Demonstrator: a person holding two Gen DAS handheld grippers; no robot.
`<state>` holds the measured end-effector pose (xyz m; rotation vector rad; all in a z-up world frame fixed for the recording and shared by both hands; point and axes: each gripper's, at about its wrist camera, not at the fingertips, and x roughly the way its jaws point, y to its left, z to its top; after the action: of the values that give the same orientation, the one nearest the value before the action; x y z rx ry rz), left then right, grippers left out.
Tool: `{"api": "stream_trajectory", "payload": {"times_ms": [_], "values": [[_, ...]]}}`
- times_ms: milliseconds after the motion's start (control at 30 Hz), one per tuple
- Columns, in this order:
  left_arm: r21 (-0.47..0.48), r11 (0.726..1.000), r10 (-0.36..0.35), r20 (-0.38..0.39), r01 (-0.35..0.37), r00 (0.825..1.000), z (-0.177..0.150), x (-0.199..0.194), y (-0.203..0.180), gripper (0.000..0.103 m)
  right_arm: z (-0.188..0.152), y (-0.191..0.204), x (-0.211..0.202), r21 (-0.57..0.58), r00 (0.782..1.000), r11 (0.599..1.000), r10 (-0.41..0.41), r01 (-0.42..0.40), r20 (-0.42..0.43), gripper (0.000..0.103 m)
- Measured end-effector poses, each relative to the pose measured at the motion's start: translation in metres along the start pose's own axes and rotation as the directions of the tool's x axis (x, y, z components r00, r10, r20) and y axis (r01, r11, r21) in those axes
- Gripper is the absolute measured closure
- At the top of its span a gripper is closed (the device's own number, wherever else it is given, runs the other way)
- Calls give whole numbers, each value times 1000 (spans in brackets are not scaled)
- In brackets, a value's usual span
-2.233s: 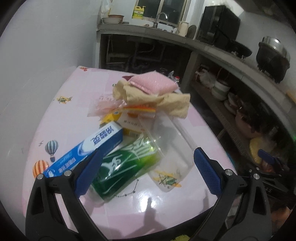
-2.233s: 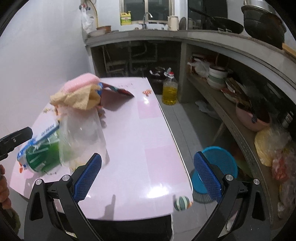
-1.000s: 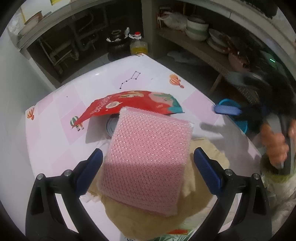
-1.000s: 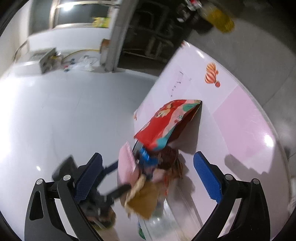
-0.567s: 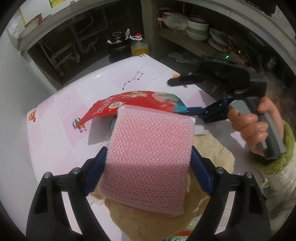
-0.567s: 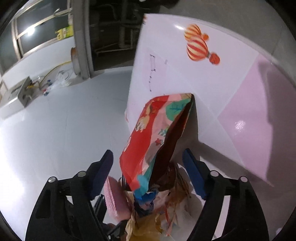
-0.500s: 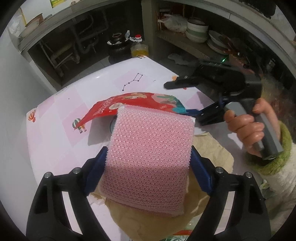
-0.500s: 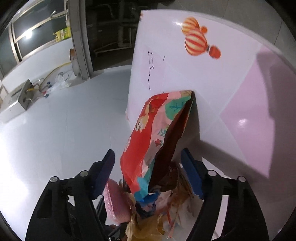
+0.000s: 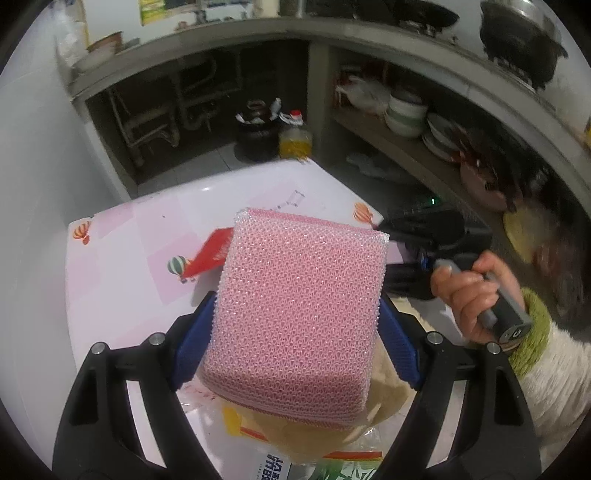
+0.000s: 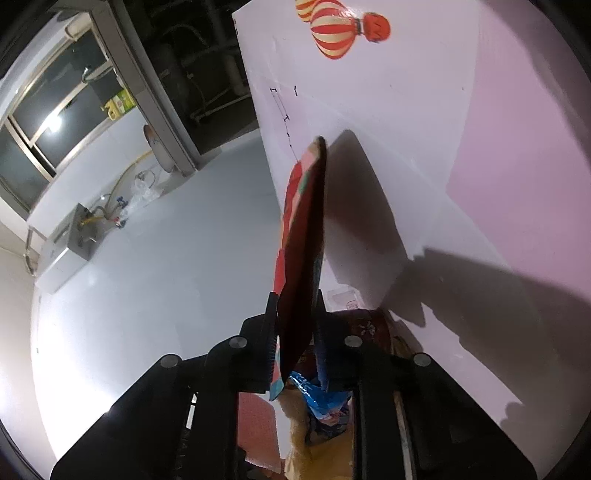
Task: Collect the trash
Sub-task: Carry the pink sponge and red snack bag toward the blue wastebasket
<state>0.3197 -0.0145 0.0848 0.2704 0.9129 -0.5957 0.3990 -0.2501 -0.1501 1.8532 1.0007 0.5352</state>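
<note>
My left gripper [image 9: 295, 336] is shut on a pink mesh sponge [image 9: 299, 314] and holds it raised over the trash pile. A tan crumpled cloth [image 9: 388, 391] and a toothpaste box [image 9: 273, 465] lie under it. My right gripper [image 10: 295, 325] is shut on a red snack bag [image 10: 301, 236], which stands edge-on above the table. In the left wrist view the right gripper [image 9: 410, 245] shows behind the sponge, and a corner of the red bag [image 9: 210, 251] sticks out to the left.
The pink table [image 9: 122, 236] with balloon prints [image 10: 340, 26] stands by a white wall [image 10: 147, 258]. Beyond its far edge are a yellow oil bottle [image 9: 295, 140], a dark pot [image 9: 255, 136] and shelves with bowls [image 9: 406, 114]. Blue wrappers [image 10: 317, 395] lie under the right gripper.
My left gripper has closed on the pink sponge and lifted it. My right gripper has moved in and closed on the red snack bag, which now stands edge-on.
</note>
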Motion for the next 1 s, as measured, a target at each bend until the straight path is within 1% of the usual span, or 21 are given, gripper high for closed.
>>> {"api": "stream_trajectory", "payload": {"times_ms": [100,167,467,767,867,1000], "values": [[-28,1000,10,31,-9,999,1,-9,5,25,-2,3,-3,-9,1000,1000,29,-29,-2,95],[-50,999,21,54,-18,998,2,-15,9,25,-3,7,-5,-20,999,999,44,-44,-2,96],[-111,993,61,148,-45,987,1,-45,25,25,-17,36,-28,-109,992,986,126,-125,-4,97],[-150,988,71,198,-42,978,-7,-66,29,25,-30,60,-46,-178,979,963,201,-202,-20,98],[-156,987,71,208,-38,975,-9,-72,28,25,-38,70,-57,-212,972,949,232,-232,-23,98],[-159,987,62,227,-26,972,-12,-80,24,25,-49,80,-76,-254,967,934,254,-251,-22,98]]}}
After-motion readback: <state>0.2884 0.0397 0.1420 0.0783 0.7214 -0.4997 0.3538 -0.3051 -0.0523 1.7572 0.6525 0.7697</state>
